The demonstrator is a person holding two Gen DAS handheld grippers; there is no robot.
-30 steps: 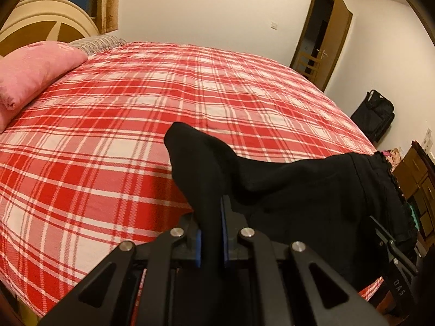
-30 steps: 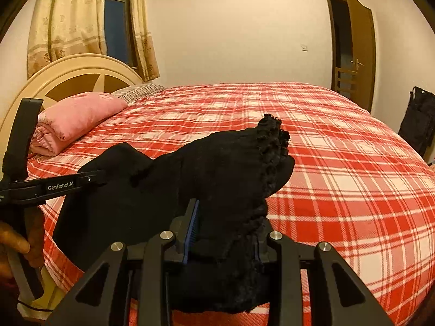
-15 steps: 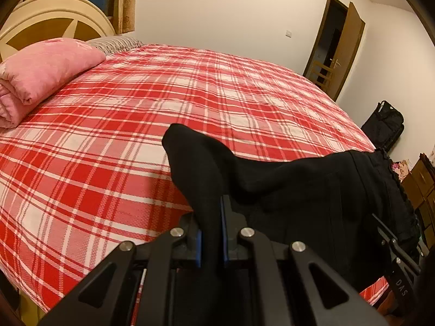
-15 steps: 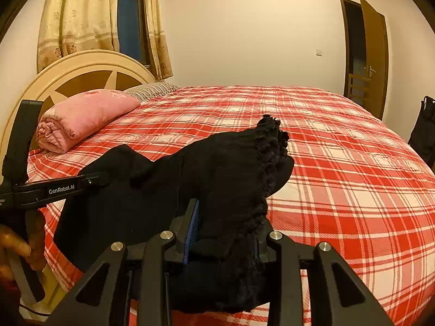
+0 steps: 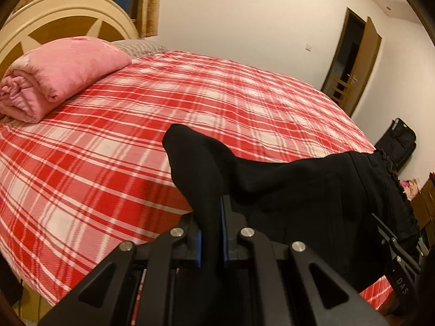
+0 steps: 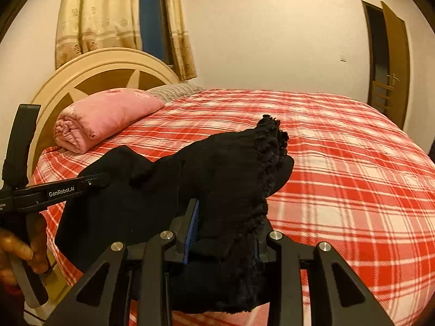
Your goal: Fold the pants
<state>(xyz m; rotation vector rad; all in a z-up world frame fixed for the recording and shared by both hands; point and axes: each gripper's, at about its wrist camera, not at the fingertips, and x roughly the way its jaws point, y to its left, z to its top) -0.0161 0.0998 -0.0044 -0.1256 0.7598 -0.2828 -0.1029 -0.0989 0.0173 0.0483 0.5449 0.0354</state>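
Note:
The black pants point(image 5: 293, 190) hang stretched between my two grippers above the near edge of the bed. My left gripper point(image 5: 210, 231) is shut on one end of the pants. My right gripper point(image 6: 220, 233) is shut on the frilled waistband end point(image 6: 269, 146). In the right wrist view the left gripper point(image 6: 89, 183) shows at the left, held by a hand, with the pants point(image 6: 136, 195) spanning from it. In the left wrist view the right gripper's body shows at the far right edge.
The bed has a red and white plaid cover point(image 5: 163, 114). A rolled pink blanket point(image 5: 59, 70) lies by the cream headboard point(image 6: 108, 68). A black bag point(image 5: 399, 141) and an open brown door point(image 5: 361, 62) are on the right.
Both grippers have swung left and tilted up while holding the pants, so the pink blanket and headboard show more. The grip on the pants is unchanged.

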